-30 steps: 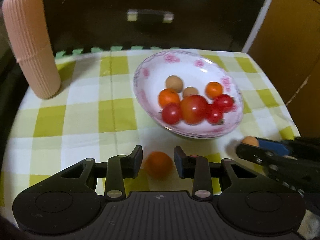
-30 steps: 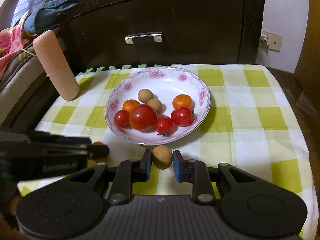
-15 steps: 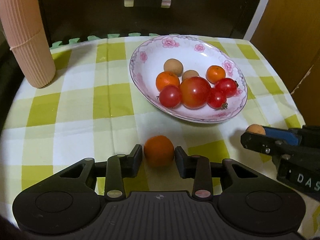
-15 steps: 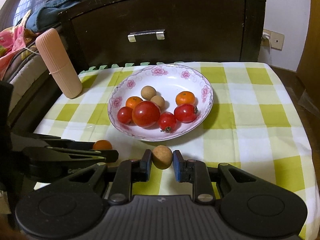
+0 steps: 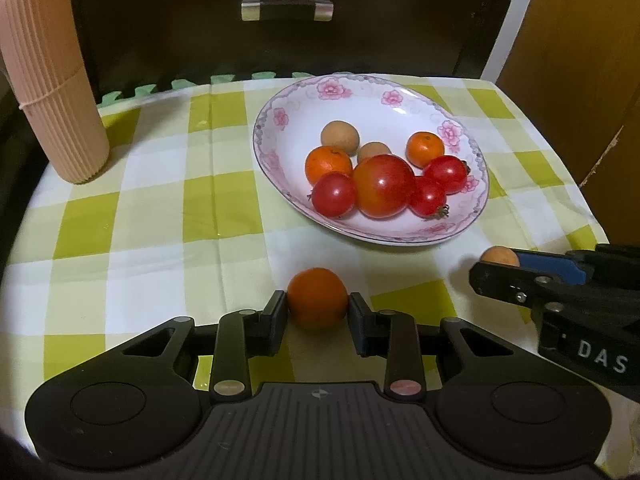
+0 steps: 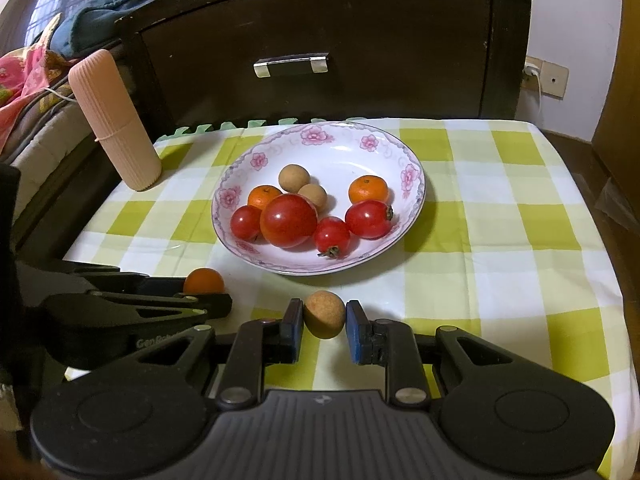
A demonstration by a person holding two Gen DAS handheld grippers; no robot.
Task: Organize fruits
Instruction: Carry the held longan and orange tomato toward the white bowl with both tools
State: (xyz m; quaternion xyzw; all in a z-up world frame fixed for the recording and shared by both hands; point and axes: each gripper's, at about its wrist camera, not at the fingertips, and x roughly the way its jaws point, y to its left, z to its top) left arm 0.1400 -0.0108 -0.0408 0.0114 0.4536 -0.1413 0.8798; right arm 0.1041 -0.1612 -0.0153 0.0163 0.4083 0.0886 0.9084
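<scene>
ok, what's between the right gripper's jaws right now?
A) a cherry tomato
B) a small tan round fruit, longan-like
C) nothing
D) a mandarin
B: in the right wrist view the right gripper is shut on the tan longan-like fruit; the loose mandarin sits in the left gripper, and the tomatoes are on the plate.

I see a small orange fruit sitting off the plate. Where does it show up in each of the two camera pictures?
Left wrist view: the small orange fruit sits bottom centre, between the left gripper jaws.
Right wrist view: the same fruit is at lower left, partly hidden behind the left gripper, which comes in from the left edge.
Shared landmark: the flowered plate, just beyond the fruit in both.
</scene>
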